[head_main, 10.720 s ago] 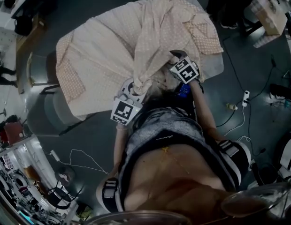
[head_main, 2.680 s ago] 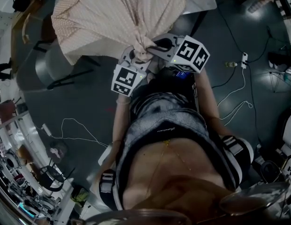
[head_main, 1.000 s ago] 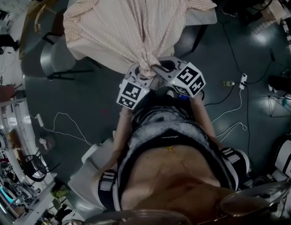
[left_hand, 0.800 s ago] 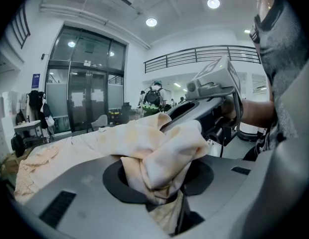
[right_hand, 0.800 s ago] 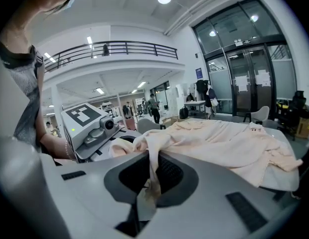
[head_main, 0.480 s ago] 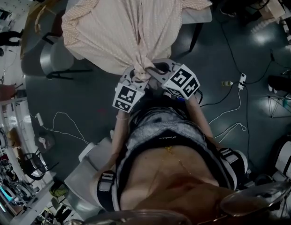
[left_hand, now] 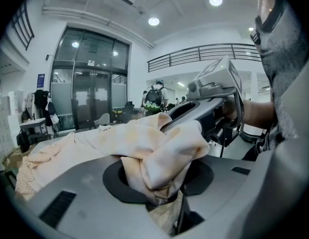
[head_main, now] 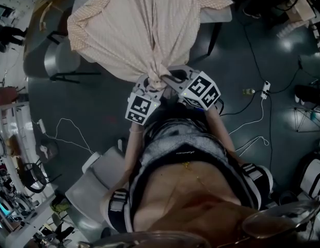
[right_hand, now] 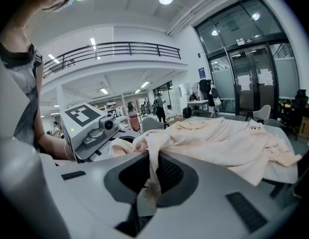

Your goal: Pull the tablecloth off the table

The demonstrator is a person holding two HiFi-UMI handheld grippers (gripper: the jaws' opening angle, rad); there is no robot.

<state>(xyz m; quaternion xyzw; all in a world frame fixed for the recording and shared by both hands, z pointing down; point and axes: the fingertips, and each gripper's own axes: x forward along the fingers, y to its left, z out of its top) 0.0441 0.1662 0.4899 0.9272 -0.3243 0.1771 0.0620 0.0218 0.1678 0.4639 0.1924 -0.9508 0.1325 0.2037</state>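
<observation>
Your left gripper (head_main: 151,87) has its jaws clamped on a thick wad of the tablecloth (head_main: 144,30), and your right gripper (head_main: 173,77) has its jaws nearly together on a thin fold just beside that wad. The rest of the cloth stretches in a taut fan from the two grips up onto the counter (head_main: 218,14), where it is still draped over most of the top, with only the far right corner bare. The weak point is likely the right grip: it has so little cloth that a sharp tug could pull the fold out and leave the whole load on the left jaws. The cloth could also catch on a counter corner and drag the counter. The pale chair (head_main: 100,177) is close behind you on the left, and the power strip (head_main: 264,89) and its cables lie on the floor to your right, so you could bump or trip on either if you step back without looking. Compared with the earliest frame, the cloth has gone from lying loosely heaped over the top to being drawn into tight pleats toward you. Over the last second both grips look unchanged, while the chair shows larger and nearer.
</observation>
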